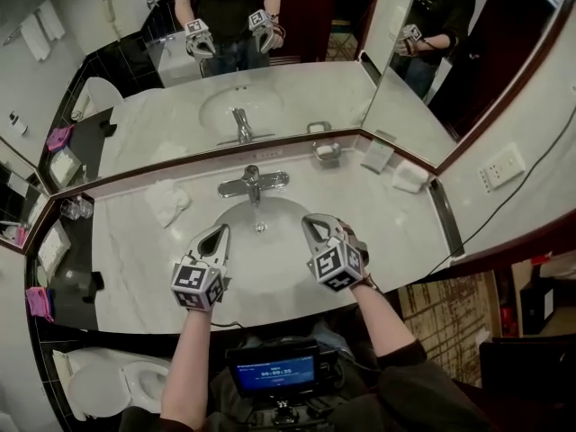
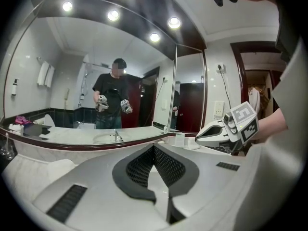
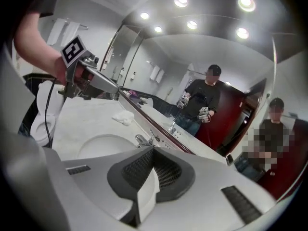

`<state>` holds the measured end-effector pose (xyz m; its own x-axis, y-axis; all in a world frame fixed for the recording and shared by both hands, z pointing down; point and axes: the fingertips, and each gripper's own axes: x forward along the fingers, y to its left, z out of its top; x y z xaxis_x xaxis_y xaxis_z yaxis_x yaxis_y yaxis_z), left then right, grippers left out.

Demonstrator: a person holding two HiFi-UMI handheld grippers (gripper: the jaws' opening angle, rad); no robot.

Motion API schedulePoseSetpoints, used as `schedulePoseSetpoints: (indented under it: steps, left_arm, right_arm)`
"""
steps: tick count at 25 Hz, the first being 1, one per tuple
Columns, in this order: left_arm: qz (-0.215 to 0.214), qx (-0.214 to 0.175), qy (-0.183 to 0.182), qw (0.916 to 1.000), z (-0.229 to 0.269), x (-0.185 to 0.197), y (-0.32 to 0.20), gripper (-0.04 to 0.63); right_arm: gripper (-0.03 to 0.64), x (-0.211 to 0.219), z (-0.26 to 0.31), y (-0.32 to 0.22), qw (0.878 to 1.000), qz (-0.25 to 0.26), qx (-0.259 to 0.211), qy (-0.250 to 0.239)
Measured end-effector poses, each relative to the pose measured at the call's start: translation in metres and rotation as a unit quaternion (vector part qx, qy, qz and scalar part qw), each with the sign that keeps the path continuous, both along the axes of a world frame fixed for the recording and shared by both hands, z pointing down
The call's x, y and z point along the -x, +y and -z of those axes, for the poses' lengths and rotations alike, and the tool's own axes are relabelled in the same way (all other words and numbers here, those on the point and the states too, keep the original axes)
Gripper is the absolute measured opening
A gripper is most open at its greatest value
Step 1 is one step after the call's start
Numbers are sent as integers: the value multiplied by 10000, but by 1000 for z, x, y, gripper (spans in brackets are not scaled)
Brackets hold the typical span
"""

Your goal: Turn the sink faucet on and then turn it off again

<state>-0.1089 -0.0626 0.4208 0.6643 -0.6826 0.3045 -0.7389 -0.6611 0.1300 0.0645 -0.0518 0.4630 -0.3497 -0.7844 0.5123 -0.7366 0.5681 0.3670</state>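
The chrome faucet (image 1: pixel 252 184) stands at the back of the white oval basin (image 1: pixel 236 273) in the marble counter. Both grippers hover over the basin's front half, apart from the faucet. My left gripper (image 1: pixel 219 233) is shut with nothing between its jaws, and in the left gripper view its pads (image 2: pixel 144 163) meet. My right gripper (image 1: pixel 312 221) is also shut and empty, with its pads (image 3: pixel 166 170) together. The right gripper view shows the faucet (image 3: pixel 144 139) just beyond the jaws and the left gripper (image 3: pixel 89 78) at upper left. I see no water stream.
A crumpled white towel (image 1: pixel 166 201) lies left of the faucet. A soap dish (image 1: pixel 326 151) and white packets (image 1: pixel 409 176) sit at the right. Glasses (image 1: pixel 76 208) stand at the far left. A big mirror (image 1: pixel 270 79) backs the counter, and a toilet (image 1: pixel 108 385) is at lower left.
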Motion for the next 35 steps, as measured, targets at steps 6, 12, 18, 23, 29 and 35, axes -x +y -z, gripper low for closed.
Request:
schedulePoseSetpoints:
  steps: [6, 12, 18, 23, 29, 35]
  left_arm:
    - [105, -58, 92, 9999, 7, -2, 7, 0]
    - [282, 91, 213, 9993, -3, 4, 12, 0]
    - [500, 219, 259, 9982, -17, 19, 8, 0]
    - [586, 246, 257, 9976, -18, 21, 6, 0]
    - [638, 262, 53, 9976, -22, 19, 4, 0]
    - [635, 282, -71, 9976, -26, 22, -13, 0]
  right_arm:
    - [21, -19, 5, 9, 9730, -991, 436, -2038]
    - [21, -33, -2, 7, 9549, -1280, 552, -2622]
    - [21, -33, -7, 4, 9545, -1265, 627, -2627]
    - [21, -34, -10, 3, 9567, -1198, 676, -2565]
    - [23, -33, -21, -5, 9628, -1038, 774, -2372]
    - [54, -15, -23, -35, 9863, -541, 518, -1470]
